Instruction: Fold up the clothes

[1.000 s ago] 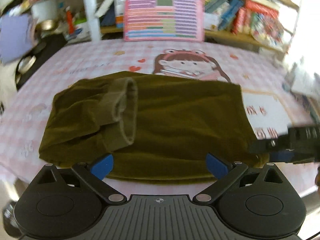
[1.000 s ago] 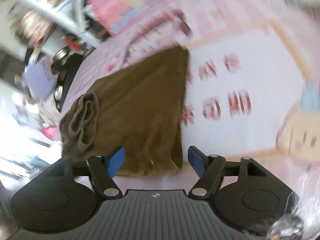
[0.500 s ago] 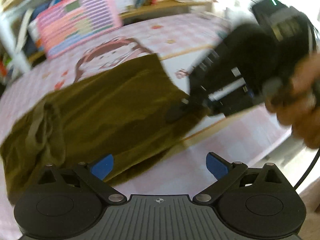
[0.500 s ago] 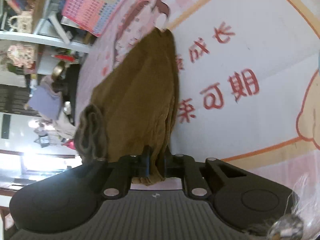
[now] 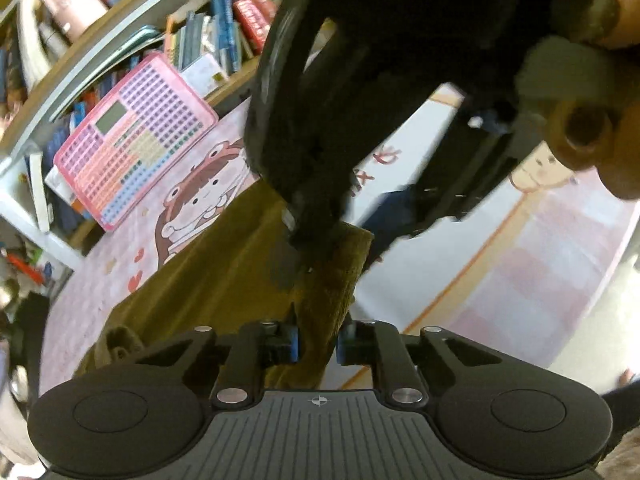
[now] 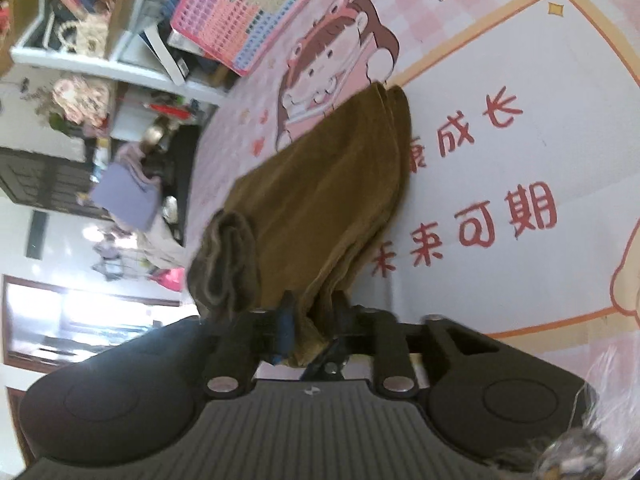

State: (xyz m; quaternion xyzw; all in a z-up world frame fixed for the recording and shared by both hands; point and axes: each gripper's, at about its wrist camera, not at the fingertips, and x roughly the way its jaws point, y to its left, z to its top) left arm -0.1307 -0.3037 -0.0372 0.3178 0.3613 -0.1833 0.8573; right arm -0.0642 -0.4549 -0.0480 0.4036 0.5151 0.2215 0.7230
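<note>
One brown garment (image 6: 320, 200) lies on your pink cartoon mat (image 6: 520, 80); two grippers meet at its near corner; your left gripper (image 5: 316, 344) is closing on that edge; your right gripper (image 6: 312, 328) is opening, cloth between its fingers; one pink chart (image 5: 132, 152) leans against the shelf.
</note>
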